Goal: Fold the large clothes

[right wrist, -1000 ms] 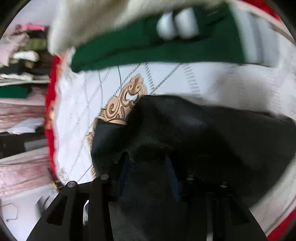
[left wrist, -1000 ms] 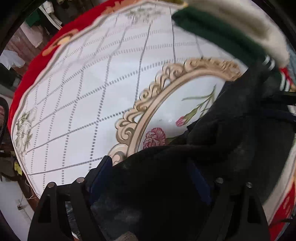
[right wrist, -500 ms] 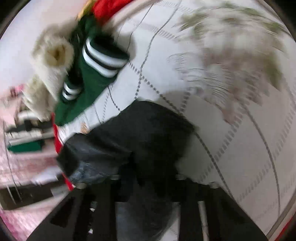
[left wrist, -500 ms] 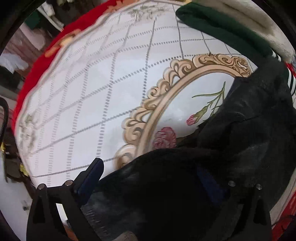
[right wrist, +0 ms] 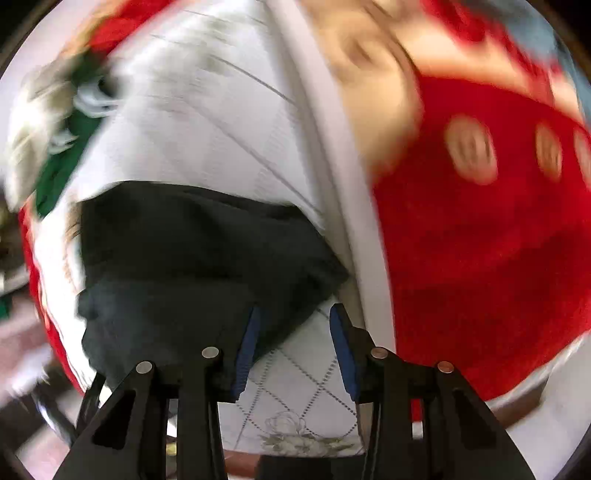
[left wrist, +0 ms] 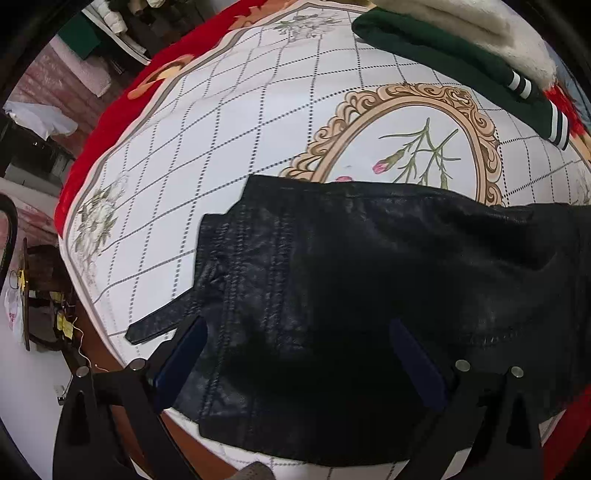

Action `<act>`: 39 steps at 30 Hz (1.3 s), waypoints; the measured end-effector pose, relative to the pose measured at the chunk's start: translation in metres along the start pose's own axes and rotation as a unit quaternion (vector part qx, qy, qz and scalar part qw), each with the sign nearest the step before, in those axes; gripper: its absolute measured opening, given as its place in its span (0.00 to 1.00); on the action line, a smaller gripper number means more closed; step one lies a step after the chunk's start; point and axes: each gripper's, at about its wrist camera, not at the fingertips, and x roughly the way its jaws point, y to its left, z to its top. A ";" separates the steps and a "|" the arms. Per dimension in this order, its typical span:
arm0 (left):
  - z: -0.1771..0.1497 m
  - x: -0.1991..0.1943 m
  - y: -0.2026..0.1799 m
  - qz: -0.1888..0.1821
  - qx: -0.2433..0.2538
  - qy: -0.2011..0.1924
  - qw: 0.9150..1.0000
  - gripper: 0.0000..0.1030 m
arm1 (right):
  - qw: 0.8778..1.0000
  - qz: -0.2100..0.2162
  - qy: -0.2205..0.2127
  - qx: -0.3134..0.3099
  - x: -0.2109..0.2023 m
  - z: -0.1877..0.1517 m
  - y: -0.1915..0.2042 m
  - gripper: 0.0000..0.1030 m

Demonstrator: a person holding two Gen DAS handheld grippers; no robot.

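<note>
A black leather-look garment (left wrist: pixel 369 280) lies spread flat on the white patterned cloth (left wrist: pixel 221 129). My left gripper (left wrist: pixel 295 332) hovers over its near part with jaws wide open, holding nothing. In the blurred right wrist view the same garment (right wrist: pixel 192 266) lies left of centre. My right gripper (right wrist: pixel 293 314) is open and empty; its left finger is at the garment's right edge and bare cloth (right wrist: pixel 295 369) shows between the fingers.
A folded green garment with striped cuffs (left wrist: pixel 461 62) and a cream fleece piece (left wrist: pixel 480 22) lie at the far edge. The red border of the cloth (right wrist: pixel 480 240) runs to the right. The table edge and floor clutter (left wrist: pixel 37 295) are at the left.
Both grippers have let go of the black garment, which now lies spread flat. The left gripper has opened wide and pulled back; the right has swung right, off the garment's edge.
</note>
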 end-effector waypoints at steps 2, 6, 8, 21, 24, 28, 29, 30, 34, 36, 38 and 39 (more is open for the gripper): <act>0.007 0.001 -0.002 -0.008 -0.009 -0.005 1.000 1.00 | 0.997 0.025 0.008 -0.076 -0.005 0.002 0.048 0.41; 0.025 0.003 -0.009 -0.013 -0.020 -0.021 0.999 1.00 | 0.975 0.090 0.087 -0.186 0.045 0.000 0.157 0.37; 0.031 0.005 -0.007 -0.012 -0.025 -0.021 0.999 1.00 | 0.968 0.056 0.118 -0.213 0.086 -0.006 0.200 0.25; 0.009 -0.003 0.007 -0.024 -0.040 -0.009 0.999 1.00 | 0.964 0.041 0.139 -0.225 0.091 0.018 0.231 0.26; 0.008 0.001 0.004 -0.025 -0.037 -0.007 0.999 1.00 | 0.968 0.061 0.118 -0.211 0.099 0.038 0.236 0.25; 0.012 0.004 0.004 -0.021 -0.033 -0.004 0.999 1.00 | 0.976 0.076 0.128 -0.159 0.125 0.067 0.234 0.24; 0.014 0.002 0.004 -0.021 -0.033 -0.008 0.999 1.00 | 0.976 0.076 0.133 -0.157 0.122 0.072 0.231 0.24; 0.015 0.000 0.005 -0.022 -0.034 -0.010 0.999 1.00 | 0.975 0.085 0.137 -0.154 0.110 0.074 0.227 0.24; 0.017 -0.010 0.002 -0.033 -0.033 -0.019 0.999 1.00 | 0.973 0.101 0.123 -0.169 0.065 0.067 0.205 0.26; 0.015 -0.013 -0.002 -0.039 -0.028 -0.022 0.999 1.00 | 0.971 0.092 0.130 -0.179 0.055 0.062 0.186 0.26; 0.011 -0.012 -0.010 -0.042 -0.022 -0.019 0.999 1.00 | 0.970 0.069 0.148 -0.181 0.094 0.041 0.204 0.26; 0.009 -0.011 -0.014 -0.041 -0.020 -0.016 0.999 1.00 | 0.970 0.050 0.154 -0.184 0.114 0.044 0.212 0.22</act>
